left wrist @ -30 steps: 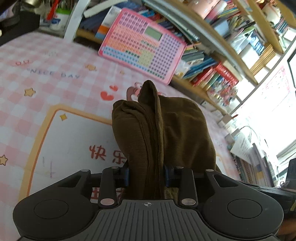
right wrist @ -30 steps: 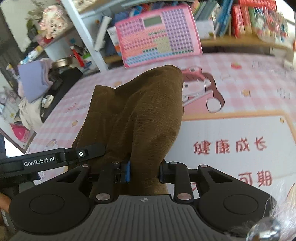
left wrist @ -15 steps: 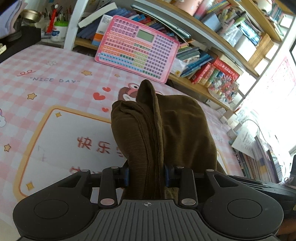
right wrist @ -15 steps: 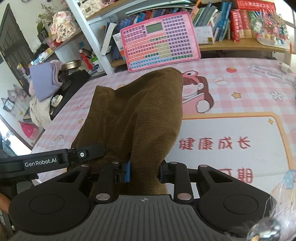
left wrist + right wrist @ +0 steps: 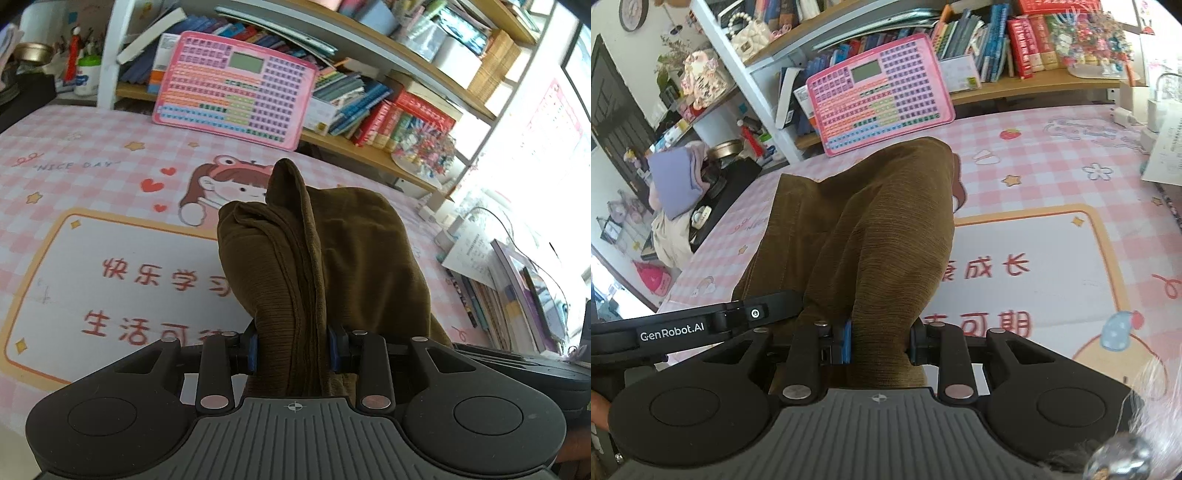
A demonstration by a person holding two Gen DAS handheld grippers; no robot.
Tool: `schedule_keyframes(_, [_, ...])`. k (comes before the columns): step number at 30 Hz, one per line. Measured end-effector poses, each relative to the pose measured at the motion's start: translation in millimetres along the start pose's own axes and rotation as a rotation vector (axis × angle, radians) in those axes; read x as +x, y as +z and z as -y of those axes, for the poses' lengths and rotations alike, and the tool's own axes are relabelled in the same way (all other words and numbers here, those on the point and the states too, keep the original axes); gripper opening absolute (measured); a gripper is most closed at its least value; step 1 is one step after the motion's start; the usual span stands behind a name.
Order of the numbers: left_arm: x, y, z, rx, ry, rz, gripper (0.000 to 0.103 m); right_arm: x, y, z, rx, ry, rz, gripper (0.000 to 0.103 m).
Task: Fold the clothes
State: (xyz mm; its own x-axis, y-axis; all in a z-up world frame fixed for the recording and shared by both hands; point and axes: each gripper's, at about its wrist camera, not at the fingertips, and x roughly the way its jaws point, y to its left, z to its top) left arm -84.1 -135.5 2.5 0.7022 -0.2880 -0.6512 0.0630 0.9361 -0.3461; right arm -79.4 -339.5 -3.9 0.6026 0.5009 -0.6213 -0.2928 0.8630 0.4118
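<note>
Now both tools pinch the brown ribbed garment (image 5: 332,258): the left tool (image 5: 291,350) clamps a thick bunched fold, the right tool (image 5: 881,343) grips another part, the cloth lifted above the pink checked tabletop (image 5: 92,155). Compared with 1 second ago, both have travelled across the mat; the cartoon girl (image 5: 225,188) and more red lettering show, and the pink keyboard toy (image 5: 875,96) looks farther off.

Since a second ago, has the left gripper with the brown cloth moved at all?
Yes. The left gripper, shut on the brown cloth, has drawn back from the pink keyboard toy: the toy sits farther up in its view, and more of the desk mat lettering shows.
</note>
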Motion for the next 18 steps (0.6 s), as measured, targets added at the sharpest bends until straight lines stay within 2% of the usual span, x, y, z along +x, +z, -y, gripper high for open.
schedule_keyframes(9, [7.5,4.2,29.7,0.044,-0.022,0.015,0.032,-20.1,4.8,24.3,0.009,-0.012,0.054,0.025])
schedule_keyframes(18, [14.0,15.8,40.5,0.081,-0.052,0.042,0.032,-26.0,17.2,33.0,0.010,-0.028,0.100,0.025])
